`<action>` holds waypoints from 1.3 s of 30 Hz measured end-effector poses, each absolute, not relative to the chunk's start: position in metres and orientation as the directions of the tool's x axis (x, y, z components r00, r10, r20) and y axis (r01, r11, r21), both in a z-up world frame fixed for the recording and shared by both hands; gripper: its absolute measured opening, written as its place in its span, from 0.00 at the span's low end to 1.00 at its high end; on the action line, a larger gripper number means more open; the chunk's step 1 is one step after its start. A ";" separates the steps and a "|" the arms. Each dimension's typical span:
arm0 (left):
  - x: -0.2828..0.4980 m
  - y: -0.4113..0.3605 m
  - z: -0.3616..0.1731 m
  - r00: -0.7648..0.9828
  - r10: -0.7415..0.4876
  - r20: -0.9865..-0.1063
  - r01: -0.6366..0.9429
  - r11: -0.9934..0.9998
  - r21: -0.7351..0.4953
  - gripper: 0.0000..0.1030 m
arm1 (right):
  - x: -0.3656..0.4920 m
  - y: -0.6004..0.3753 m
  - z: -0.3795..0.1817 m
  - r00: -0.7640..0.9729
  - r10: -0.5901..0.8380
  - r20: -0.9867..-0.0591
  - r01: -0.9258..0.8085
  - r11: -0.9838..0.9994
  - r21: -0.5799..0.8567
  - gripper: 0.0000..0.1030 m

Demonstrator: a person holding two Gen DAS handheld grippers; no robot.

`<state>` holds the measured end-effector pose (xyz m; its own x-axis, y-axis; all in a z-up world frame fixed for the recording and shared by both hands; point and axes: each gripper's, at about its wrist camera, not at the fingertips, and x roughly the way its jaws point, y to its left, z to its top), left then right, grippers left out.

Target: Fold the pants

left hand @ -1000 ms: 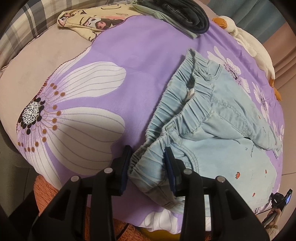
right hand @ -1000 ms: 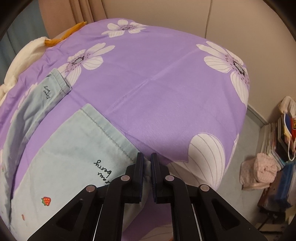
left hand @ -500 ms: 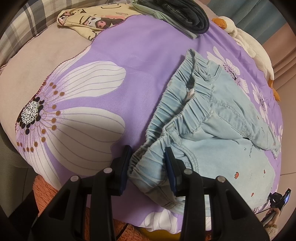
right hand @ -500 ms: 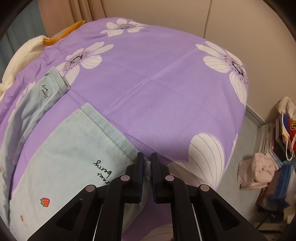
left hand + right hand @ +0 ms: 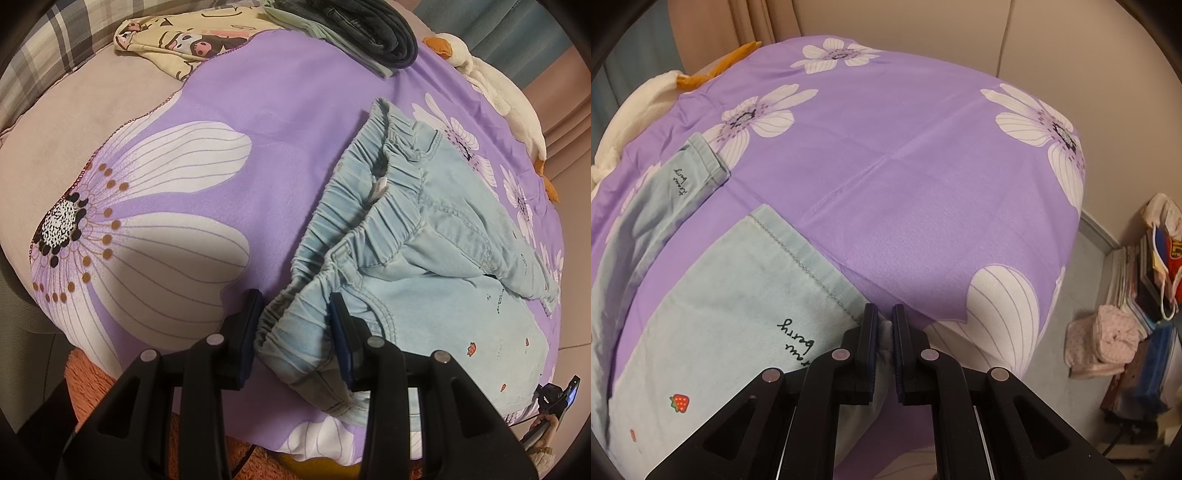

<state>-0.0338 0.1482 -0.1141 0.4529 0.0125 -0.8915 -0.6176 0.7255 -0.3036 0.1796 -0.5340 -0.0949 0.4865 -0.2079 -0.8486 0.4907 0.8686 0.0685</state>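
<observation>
Light blue denim pants (image 5: 436, 266) with small strawberry prints lie spread on a purple flowered sheet (image 5: 280, 110). In the left wrist view my left gripper (image 5: 295, 325) is closed on the near corner of the gathered elastic waistband (image 5: 369, 229). In the right wrist view my right gripper (image 5: 884, 332) is shut on the corner of the near leg's hem (image 5: 798, 251), beside the black script print. The far leg's hem (image 5: 698, 166) lies flat at the upper left.
A folded dark garment (image 5: 362, 26) and a cream cartoon-print garment (image 5: 184, 40) lie at the head of the bed. A white plush duck (image 5: 495, 92) lies along the far edge. Stacked books, bags and a pink bundle (image 5: 1104, 343) sit on the floor at right.
Both grippers keep their hold. The views have shifted only slightly; the pants lie much as before.
</observation>
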 end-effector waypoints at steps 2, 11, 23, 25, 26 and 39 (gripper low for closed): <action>-0.034 0.148 -0.114 0.453 0.013 -0.891 -0.618 0.725 -0.303 0.37 | 0.179 -0.534 -0.095 0.487 -0.208 -0.848 0.491 0.869 0.069 0.07; -0.033 0.148 -0.113 0.451 0.014 -0.893 -0.618 0.726 -0.301 0.37 | 0.180 -0.534 -0.095 0.485 -0.213 -0.848 0.491 0.869 0.063 0.07; -0.031 0.148 -0.113 0.449 0.010 -0.894 -0.620 0.723 -0.303 0.37 | 0.182 -0.533 -0.097 0.478 -0.228 -0.848 0.491 0.870 0.043 0.07; -0.031 0.147 -0.112 0.446 0.015 -0.895 -0.622 0.724 -0.298 0.37 | 0.182 -0.533 -0.097 0.478 -0.229 -0.848 0.491 0.870 0.042 0.07; -0.031 0.147 -0.111 0.444 0.017 -0.896 -0.624 0.724 -0.296 0.38 | 0.182 -0.533 -0.096 0.477 -0.229 -0.848 0.490 0.871 0.041 0.07; -0.038 0.122 -0.024 0.577 0.157 -0.801 -0.549 0.801 -0.239 0.87 | 0.150 -0.496 -0.029 0.544 -0.332 -0.771 0.457 0.887 -0.059 0.73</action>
<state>-0.0377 0.1219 -0.0238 0.5772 0.1568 -0.8014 -0.5493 0.8007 -0.2390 0.1495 -0.4961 -0.0290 0.5436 -0.3316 -0.7710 0.4572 0.8874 -0.0593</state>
